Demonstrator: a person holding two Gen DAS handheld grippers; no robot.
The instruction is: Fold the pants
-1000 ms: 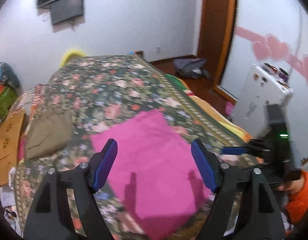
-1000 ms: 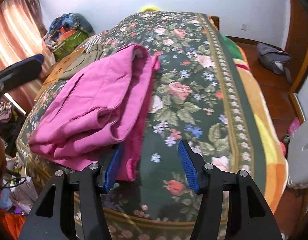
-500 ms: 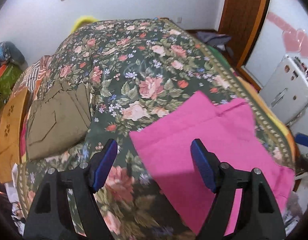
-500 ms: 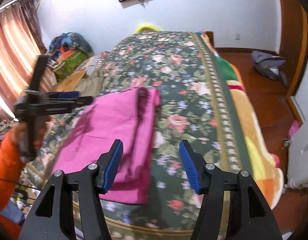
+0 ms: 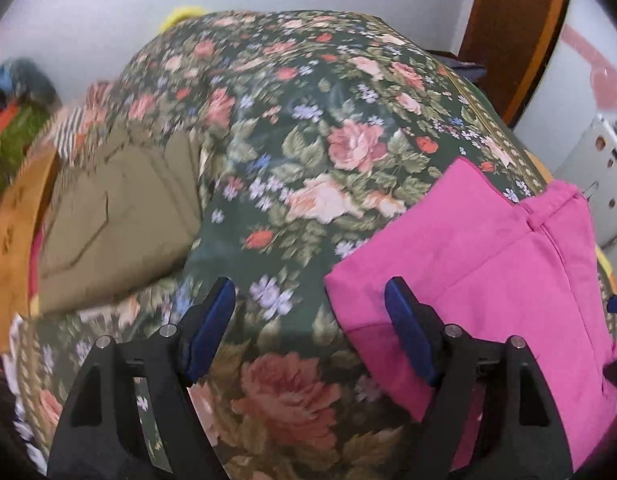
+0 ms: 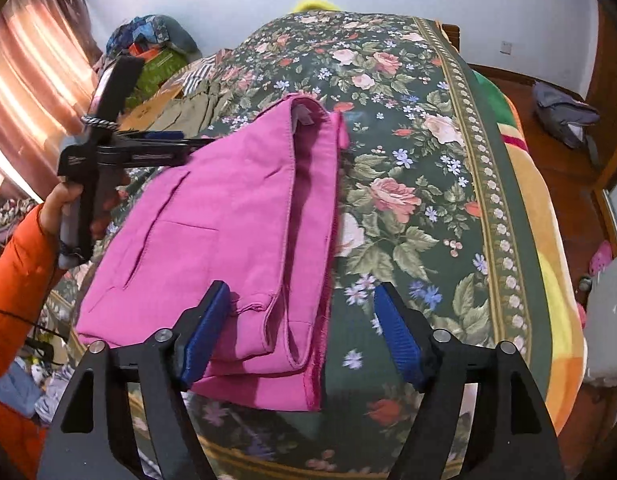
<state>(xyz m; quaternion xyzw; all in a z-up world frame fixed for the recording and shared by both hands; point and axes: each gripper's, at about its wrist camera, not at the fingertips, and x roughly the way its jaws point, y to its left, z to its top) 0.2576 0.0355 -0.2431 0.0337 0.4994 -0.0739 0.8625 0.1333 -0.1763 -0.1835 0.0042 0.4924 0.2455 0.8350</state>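
The pink pants (image 6: 228, 232) lie folded in a thick stack near the front edge of the bed; they also show at the right of the left wrist view (image 5: 488, 264). My right gripper (image 6: 300, 332) is open and empty, just above the stack's near right corner. My left gripper (image 5: 310, 324) is open and empty, over the bedspread to the left of the pink pants; in the right wrist view it (image 6: 180, 142) hovers beside the stack's far left edge.
A floral bedspread (image 5: 308, 140) covers the bed. Folded olive pants (image 5: 116, 220) lie at its left side beside an orange box (image 5: 12, 232). A clothes pile (image 6: 156, 52), curtains (image 6: 32, 80), a white appliance (image 5: 588, 176) and a grey bag (image 6: 564, 116) surround the bed.
My left gripper has swung left off the pink pants toward the olive pants. My right gripper has pulled back from the stack's near edge and now sits above its corner.
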